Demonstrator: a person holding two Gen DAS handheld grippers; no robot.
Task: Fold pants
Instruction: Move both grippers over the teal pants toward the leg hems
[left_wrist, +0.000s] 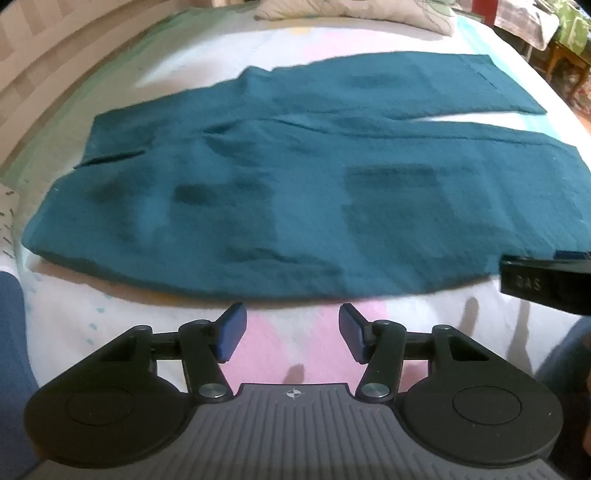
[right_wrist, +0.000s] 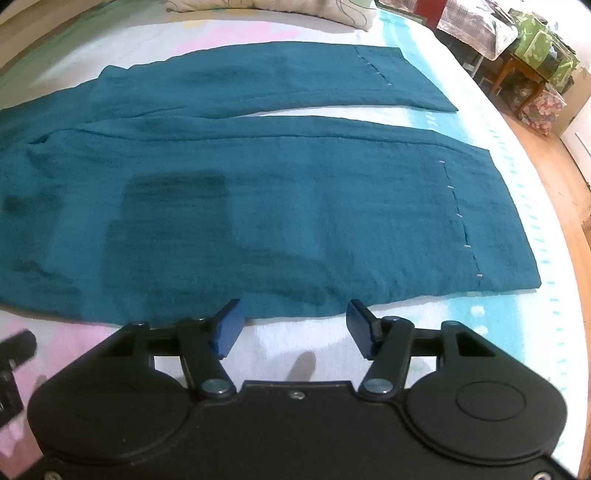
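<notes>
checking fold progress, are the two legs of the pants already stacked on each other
No, the pants lie flat with both legs side by side, a strip of bedsheet showing between them.

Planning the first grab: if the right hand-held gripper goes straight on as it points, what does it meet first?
Likely the near edge of the teal pants, just beyond the open right hand-held gripper; depth is uncertain.

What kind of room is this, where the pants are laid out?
Most likely a bedroom: the teal pants lie flat on a bed with a pastel sheet, a pillow sits at the far edge, and wooden furniture stands beside it.
</notes>
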